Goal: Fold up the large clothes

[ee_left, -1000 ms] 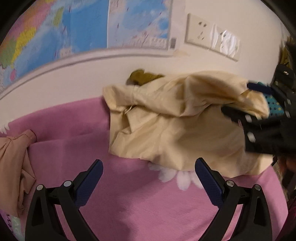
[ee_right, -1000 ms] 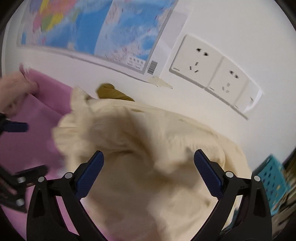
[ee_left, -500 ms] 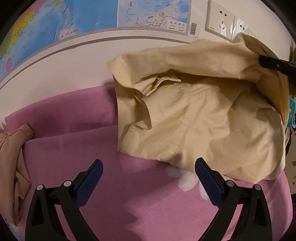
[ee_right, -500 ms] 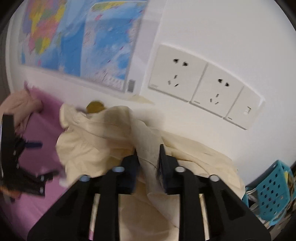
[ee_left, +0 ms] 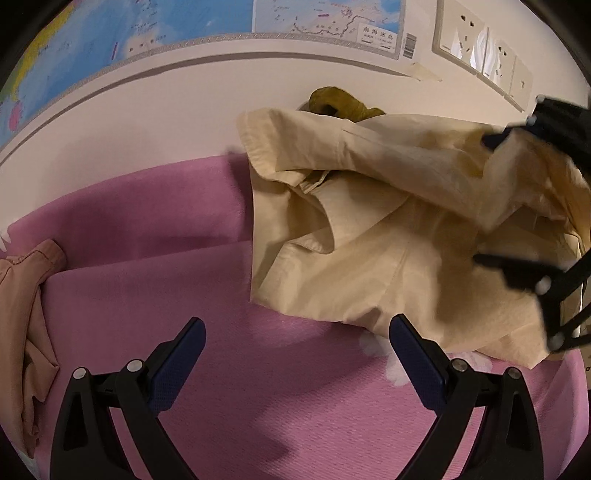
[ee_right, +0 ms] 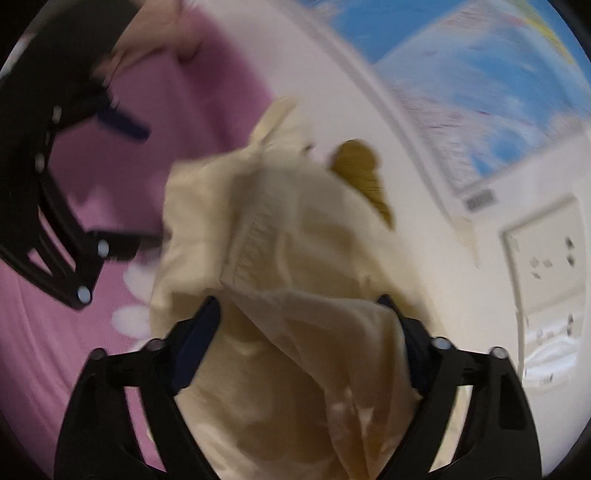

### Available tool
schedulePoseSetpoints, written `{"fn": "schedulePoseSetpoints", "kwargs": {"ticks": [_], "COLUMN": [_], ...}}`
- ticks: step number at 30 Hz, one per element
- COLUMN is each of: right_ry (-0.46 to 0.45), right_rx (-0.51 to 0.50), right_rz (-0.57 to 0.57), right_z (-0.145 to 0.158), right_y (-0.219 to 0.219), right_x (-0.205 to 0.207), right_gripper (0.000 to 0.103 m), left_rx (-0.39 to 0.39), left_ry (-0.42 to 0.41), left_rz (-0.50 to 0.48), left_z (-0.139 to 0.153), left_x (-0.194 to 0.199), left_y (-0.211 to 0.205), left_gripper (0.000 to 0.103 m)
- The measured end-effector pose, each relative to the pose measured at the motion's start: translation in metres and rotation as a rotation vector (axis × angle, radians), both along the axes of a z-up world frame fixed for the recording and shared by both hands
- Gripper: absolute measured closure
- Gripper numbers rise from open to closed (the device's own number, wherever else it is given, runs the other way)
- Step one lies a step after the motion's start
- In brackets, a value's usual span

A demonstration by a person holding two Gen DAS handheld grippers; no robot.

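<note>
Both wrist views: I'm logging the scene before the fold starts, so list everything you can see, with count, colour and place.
shirt: one, cream, crumpled on the pink cover by the wall
pink cover: one, pink with white flower prints, spread under everything
tan garment: one, peach-tan, at the cover's left edge
olive cloth: one, olive-yellow, behind the shirt against the wall
wall map: one, mostly blue, on the wall
wall sockets: one row, white, right of the map
left hand-held gripper: one, black with blue pads, open above the cover, empty
right hand-held gripper: one, black, jaws have just been opening, shirt fabric draped between them
</note>
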State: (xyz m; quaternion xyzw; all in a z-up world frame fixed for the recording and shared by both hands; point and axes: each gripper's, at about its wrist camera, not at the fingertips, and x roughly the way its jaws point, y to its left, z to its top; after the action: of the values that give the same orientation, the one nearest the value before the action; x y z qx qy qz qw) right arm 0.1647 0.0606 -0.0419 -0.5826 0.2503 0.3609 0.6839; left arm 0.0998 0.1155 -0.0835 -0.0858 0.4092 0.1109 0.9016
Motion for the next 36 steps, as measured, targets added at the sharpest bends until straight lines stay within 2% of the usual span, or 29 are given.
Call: {"fn": "schedulePoseSetpoints", "kwargs": {"ticks": [1,2,3,6,7,9,12,15,18,20,21,22,23,24,25,27,30,32,34,36], "right_ry": [-0.023,0.003,0.038,0.058,0.07,0.082,0.089,0.107,0.095,0.104,0.097,0.087,0.094,0.095,0.085,0.052,0.033,-0.037,-0.102,-0.139], "right_rx": [-0.047,-0.036,0.032,0.317,0.448,0.638,0.775,0.899,0.948,0.984,0.993,1.007,1.026,1.035,1.044,1.06,1.162,1.214,1.261,1.286], "right_rz": [-0.021,-0.044,-0.071,-0.181,-0.237,-0.269,-0.325,-0.368,-0.384,-0.391,-0.395,-0.402,-0.411,-0.417,-0.427,-0.432,-0.392,-0.332,-0.266,-0.236], "right_z": [-0.007,-0.003,0.011,0.082,0.115,0.167,0.207,0.242,0.256,0.263,0.261,0.263,0.265,0.267,0.271,0.283,0.323,0.359,0.397,0.422], "right_y": [0.003,0.003,0.0,-0.02,-0.034,-0.059,-0.086,-0.119,-0.136,-0.148,-0.151,-0.158,-0.164,-0.17,-0.176,-0.19,-0.215,-0.224,-0.232,-0.242], "right_x": [0.004,0.008,0.012,0.03,0.038,0.042,0.046,0.045,0.038,0.032,0.028,0.024,0.022,0.021,0.017,0.005,-0.028,-0.062,-0.1,-0.125], "right_gripper": [0.068,0.077,0.093,0.095,0.095,0.096,0.096,0.096,0.096,0.096,0.097,0.097,0.097,0.097,0.097,0.098,0.098,0.099,0.099,0.099], "left_rx": [0.0,0.002,0.005,-0.015,-0.036,-0.084,-0.15,-0.144,-0.137,-0.168,-0.187,-0.218,-0.252,-0.295,-0.302,-0.269,-0.248,-0.248,-0.209,-0.17], "left_ry": [0.0,0.0,0.0,-0.022,-0.041,-0.092,-0.185,-0.238,-0.213,-0.178,-0.178,-0.193,-0.198,-0.19,-0.193,-0.238,-0.366,-0.463,-0.572,-0.682], "left_rz": [-0.001,-0.002,-0.003,-0.029,-0.05,-0.098,-0.198,-0.28,-0.295,-0.284,-0.276,-0.277,-0.305,-0.34,-0.34,-0.333,-0.333,-0.348,-0.344,-0.333], "left_z": [-0.002,-0.002,-0.002,-0.001,0.001,0.006,0.018,0.025,0.016,0.007,0.005,0.002,0.001,0.002,0.005,0.022,0.072,0.114,0.163,0.206], "left_x": [-0.001,-0.001,-0.002,-0.006,-0.008,-0.014,-0.024,-0.031,-0.021,-0.007,-0.005,-0.003,-0.001,0.004,0.006,0.001,-0.016,-0.033,-0.056,-0.085], "left_y": [0.002,0.002,0.0,0.006,0.009,0.012,0.006,-0.011,-0.022,-0.023,-0.022,-0.021,-0.022,-0.023,-0.023,-0.026,-0.02,-0.016,-0.012,-0.002], "left_gripper": [0.007,0.007,0.007,0.007,0.007,0.007,0.007,0.007,0.007,0.007,0.019,0.036,0.075,0.098,0.099,0.102,0.102,0.102,0.102,0.102]}}
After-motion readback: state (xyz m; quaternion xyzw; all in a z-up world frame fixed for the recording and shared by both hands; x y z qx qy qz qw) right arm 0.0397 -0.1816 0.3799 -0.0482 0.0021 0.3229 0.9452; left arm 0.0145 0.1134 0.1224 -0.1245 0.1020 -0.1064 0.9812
